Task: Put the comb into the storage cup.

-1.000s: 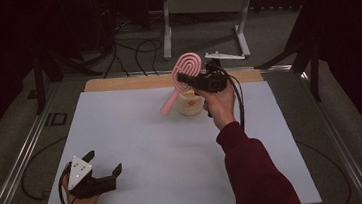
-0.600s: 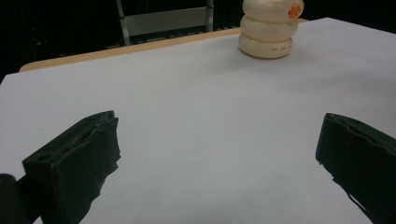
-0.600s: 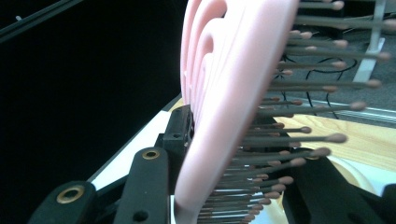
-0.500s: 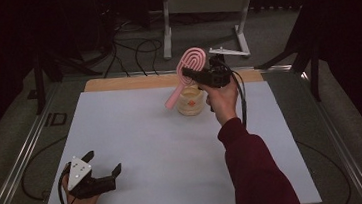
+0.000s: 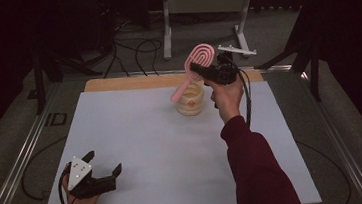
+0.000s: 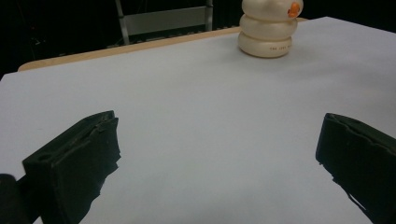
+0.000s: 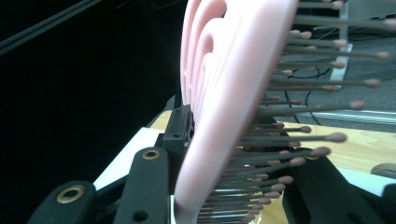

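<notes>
The right gripper (image 5: 197, 69) is clamped on a pink plastic hairbrush with an oval slotted head (image 5: 193, 70), pinching the head itself; in the right gripper view the black jaws squeeze it from both sides, one on the smooth back and one in among the brown-tipped bristles (image 7: 299, 140). The brush hangs tilted in the air at the far side of the table, head up and away, its handle slanting down to the left over a cream-coloured holder shaped like stacked rings (image 5: 191, 99), with an orange spot on its near side. I cannot tell whether the handle tip is inside the holder's mouth or just above it.

This looks to me like the step where brush and holder meet. The next move would call for keeping the handle in line with the opening and moving steadily, since a sideways nudge could tip the light holder.

The left gripper (image 5: 104, 165) rests at the near left corner, jaws spread wide with nothing between them.

The surface is a pale grey sheet (image 5: 137, 141) over a wooden tabletop (image 5: 117, 83). Beyond it the room is dark, with cables on the floor (image 5: 128, 49) and a grey metal stand (image 5: 200, 4).
</notes>
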### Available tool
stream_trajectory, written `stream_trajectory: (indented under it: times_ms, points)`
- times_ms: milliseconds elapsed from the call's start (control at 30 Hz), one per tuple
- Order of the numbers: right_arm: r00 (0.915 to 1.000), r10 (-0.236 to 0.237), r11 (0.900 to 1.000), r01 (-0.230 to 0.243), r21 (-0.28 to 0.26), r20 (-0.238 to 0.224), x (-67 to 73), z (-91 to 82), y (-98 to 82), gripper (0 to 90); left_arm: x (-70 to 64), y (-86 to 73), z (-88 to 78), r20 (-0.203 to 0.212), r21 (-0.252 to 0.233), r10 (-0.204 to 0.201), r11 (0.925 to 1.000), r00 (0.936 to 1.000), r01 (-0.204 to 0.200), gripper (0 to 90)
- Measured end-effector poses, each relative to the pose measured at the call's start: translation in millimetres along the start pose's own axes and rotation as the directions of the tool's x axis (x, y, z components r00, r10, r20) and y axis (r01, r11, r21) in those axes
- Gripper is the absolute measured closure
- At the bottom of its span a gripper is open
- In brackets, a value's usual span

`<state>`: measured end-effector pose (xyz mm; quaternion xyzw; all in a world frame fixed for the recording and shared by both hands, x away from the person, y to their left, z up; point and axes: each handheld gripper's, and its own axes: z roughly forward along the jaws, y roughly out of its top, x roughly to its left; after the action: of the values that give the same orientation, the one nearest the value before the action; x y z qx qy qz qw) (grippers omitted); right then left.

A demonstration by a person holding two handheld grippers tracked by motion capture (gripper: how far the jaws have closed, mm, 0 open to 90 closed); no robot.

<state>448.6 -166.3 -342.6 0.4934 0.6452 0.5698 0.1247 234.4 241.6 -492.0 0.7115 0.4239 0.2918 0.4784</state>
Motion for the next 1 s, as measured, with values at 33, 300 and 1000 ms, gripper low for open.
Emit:
stream_trajectory:
  times_ms: [33, 300, 1000]
  points:
    - [1.0000, 0.000, 1.000, 0.000, -0.003, 0.005, -0.6, 0.0, 0.2, 64.0, 0.1, 0.0, -0.1, 0.000, 0.000, 0.000, 1.0000, 1.0000, 0.000, 0.1]
    - [0.9996, 0.011, 1.000, -0.011, -0.011, 0.024, -5.0, 1.0, 2.1, 64.0, 0.3, -0.1, -0.7, -0.002, -0.003, -0.007, 1.0000, 1.0000, 0.007, 0.1]
    - [0.9937, 0.023, 0.998, -0.016, -0.060, 0.109, -19.3, 1.5, 6.3, 64.0, 2.6, -0.7, -2.5, -0.006, -0.008, -0.020, 0.9998, 0.9998, 0.020, 0.1]
